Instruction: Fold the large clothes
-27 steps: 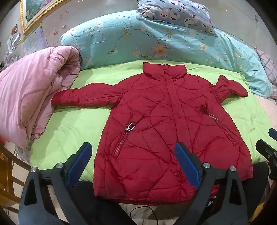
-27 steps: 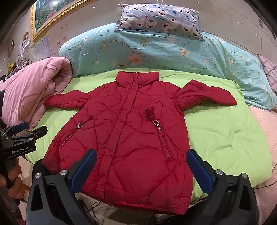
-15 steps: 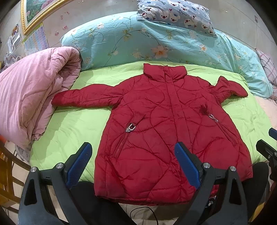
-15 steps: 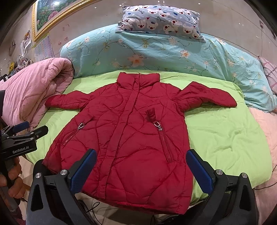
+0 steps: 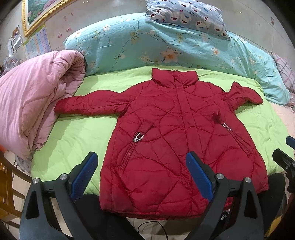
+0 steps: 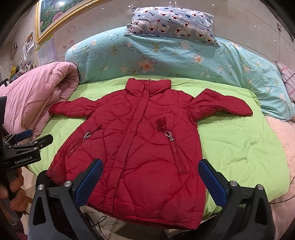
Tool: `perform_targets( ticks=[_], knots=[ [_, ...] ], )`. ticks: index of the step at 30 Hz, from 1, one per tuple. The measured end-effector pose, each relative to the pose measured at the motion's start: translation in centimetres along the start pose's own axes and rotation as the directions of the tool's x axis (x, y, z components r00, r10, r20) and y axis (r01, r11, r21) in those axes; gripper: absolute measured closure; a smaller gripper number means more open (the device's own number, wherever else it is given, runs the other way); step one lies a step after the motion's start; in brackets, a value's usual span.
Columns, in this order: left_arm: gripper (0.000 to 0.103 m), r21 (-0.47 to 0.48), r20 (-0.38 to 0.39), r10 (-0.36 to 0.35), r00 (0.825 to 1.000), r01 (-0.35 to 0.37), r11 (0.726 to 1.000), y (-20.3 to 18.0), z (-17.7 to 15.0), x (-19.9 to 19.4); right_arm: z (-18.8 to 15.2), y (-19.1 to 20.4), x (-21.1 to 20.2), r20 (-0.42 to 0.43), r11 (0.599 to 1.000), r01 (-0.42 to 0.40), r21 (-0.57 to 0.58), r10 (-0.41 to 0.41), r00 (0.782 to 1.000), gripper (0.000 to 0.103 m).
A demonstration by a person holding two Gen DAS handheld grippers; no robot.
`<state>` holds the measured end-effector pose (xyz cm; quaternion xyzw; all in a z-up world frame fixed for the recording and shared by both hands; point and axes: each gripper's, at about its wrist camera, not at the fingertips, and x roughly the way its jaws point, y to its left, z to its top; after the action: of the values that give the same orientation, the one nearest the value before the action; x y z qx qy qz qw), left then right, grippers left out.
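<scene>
A red quilted jacket [image 5: 173, 140] lies flat, front up, on a green bedsheet [image 5: 77, 136], collar away from me and both sleeves spread out; its hem hangs over the near bed edge. It also shows in the right wrist view [image 6: 136, 147]. My left gripper [image 5: 142, 175] is open and empty, held above the jacket's hem. My right gripper [image 6: 151, 181] is open and empty, also above the hem. The left gripper shows at the left edge of the right wrist view [image 6: 35, 140], and the right gripper's tips at the right edge of the left wrist view [image 5: 285, 153].
A rolled pink quilt [image 5: 31, 103] lies at the bed's left side, touching the jacket's left cuff. A teal floral duvet [image 5: 166, 46] and a bear-print pillow [image 5: 186, 14] lie at the head. A wooden chair [image 5: 7, 184] stands at lower left.
Both views have shifted only slightly; the jacket has not moved and both grippers stay open.
</scene>
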<state>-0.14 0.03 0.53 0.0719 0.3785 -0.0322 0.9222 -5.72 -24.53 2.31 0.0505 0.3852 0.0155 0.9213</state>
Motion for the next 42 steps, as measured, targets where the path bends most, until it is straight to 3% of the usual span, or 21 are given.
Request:
perform_targets(
  ticks=[22, 35, 42],
  knots=[
    [0.006, 0.017, -0.037, 0.0, 0.999, 0.001, 1.0, 0.1, 0.2, 0.8, 0.2, -0.6, 0.4, -0.003, 0.999, -0.034, 0.03, 0.034, 0.999, 0.0],
    [0.006, -0.075, -0.102, -0.068, 0.992, 0.061, 0.995, 1.3, 1.9, 4.2, 2.5, -7.0, 2.4, 0.029, 0.98, -0.091, 0.178, 0.087, 0.996, 0.0],
    [0.006, -0.068, -0.114, -0.038, 0.993, 0.031, 0.997, 1.3, 3.2, 6.2, 4.2, -11.7, 4.3, 0.024, 0.958, -0.079, 0.274, 0.075, 0.997, 0.0]
  ],
)
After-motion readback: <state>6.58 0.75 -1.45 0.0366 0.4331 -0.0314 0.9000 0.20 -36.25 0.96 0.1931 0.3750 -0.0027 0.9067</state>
